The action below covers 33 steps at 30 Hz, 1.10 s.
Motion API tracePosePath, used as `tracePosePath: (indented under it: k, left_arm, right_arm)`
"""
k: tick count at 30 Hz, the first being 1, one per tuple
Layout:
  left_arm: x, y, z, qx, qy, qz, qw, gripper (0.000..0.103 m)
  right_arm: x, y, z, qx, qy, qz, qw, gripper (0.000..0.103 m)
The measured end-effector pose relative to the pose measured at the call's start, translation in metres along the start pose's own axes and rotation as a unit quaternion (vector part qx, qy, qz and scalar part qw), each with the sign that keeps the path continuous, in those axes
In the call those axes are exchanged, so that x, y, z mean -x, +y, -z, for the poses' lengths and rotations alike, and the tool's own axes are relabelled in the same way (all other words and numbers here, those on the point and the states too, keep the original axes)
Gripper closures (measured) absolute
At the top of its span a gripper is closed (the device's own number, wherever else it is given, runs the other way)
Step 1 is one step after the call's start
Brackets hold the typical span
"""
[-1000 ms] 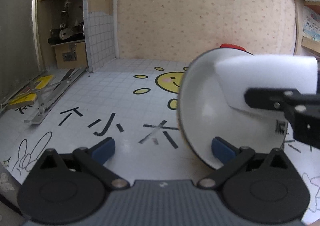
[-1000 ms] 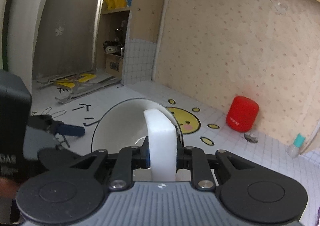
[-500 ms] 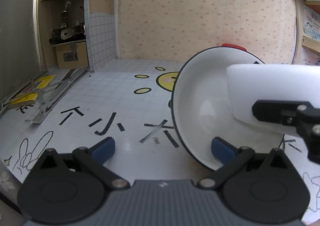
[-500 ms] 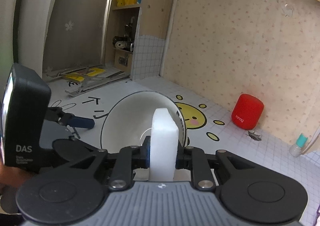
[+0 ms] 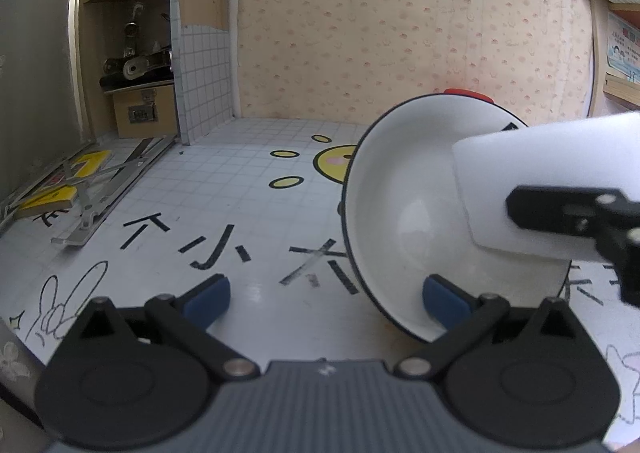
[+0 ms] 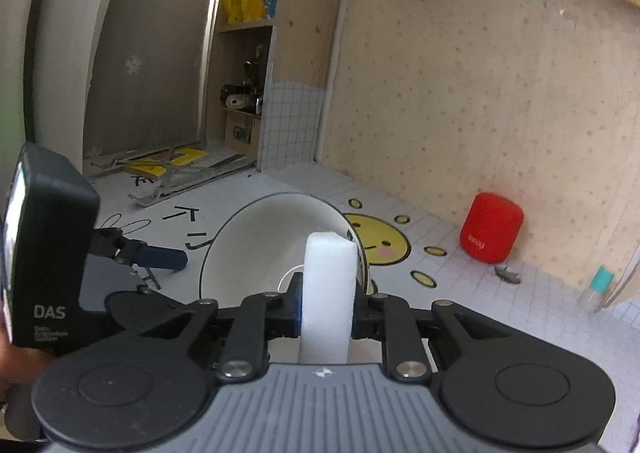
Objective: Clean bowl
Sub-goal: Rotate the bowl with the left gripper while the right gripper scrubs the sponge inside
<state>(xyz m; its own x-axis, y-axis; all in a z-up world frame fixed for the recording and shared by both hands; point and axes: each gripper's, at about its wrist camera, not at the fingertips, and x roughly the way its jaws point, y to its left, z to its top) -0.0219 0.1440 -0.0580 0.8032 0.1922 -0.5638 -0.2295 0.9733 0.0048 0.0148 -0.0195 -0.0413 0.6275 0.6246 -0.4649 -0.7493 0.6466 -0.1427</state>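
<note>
Clamping a sponge point(image 6: 329, 285) inside the tilted bowl point(image 6: 256, 249), right gripper point(image 6: 326, 313) hides red speaker point(image 6: 490, 227).

The sponge point(image 6: 329, 285) pulls back toward the bowl point(image 6: 256, 249)'s rim, and the bowl tips more upright than a second ago.

The tilted bowl point(image 5: 404, 213) and sponge point(image 5: 548, 189) are blocking the right; bare floor point(image 5: 240, 221) is lying open left.

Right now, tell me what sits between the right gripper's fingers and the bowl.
Only the white sponge, clamped in the right gripper, reaching into the bowl; right wrist view.
</note>
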Motion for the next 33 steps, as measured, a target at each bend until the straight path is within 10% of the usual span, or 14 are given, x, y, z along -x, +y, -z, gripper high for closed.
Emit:
tracePosePath:
  k: [33]
  left_arm:
    - [0.003,0.01,0.005,0.011,-0.009,-0.018,0.9997,0.0]
  right_arm:
    - [-0.001,0.016,-0.009,0.034,-0.003,-0.002,0.999,0.085]
